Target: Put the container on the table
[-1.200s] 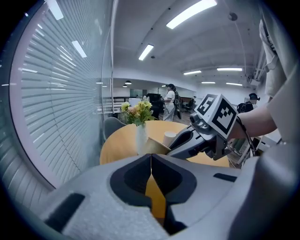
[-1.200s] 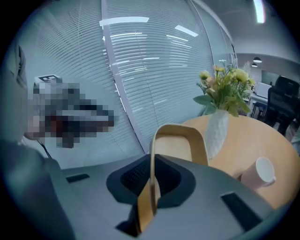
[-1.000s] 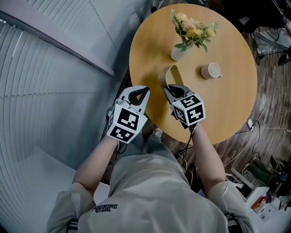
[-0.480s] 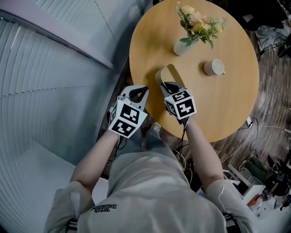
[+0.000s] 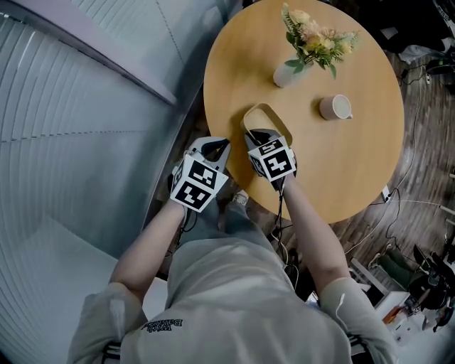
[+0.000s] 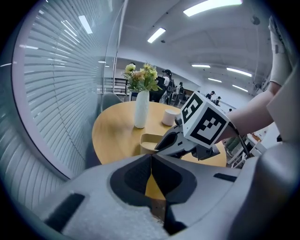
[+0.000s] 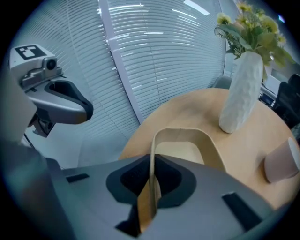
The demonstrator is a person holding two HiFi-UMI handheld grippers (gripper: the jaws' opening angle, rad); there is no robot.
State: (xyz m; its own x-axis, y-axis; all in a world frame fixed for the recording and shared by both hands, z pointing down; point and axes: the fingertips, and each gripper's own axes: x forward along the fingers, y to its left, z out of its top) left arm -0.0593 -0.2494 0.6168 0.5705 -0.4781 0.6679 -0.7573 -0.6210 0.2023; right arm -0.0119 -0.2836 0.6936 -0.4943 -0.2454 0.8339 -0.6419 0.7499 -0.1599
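near end of container [image 5: 266,119] under right gripper [image 5: 259,134], cup [image 7: 283,164] edge-cropped

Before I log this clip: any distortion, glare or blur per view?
Head view: even light, sharp, blinds bowed by the lens. Left gripper view: fisheye, dark corners, ceiling light blown out. Right gripper view: fisheye, container rim blurred near the right tongs.

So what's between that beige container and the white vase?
Nothing: only bare wooden table separates the container from the vase. The head view and the right gripper view both show that stretch empty.
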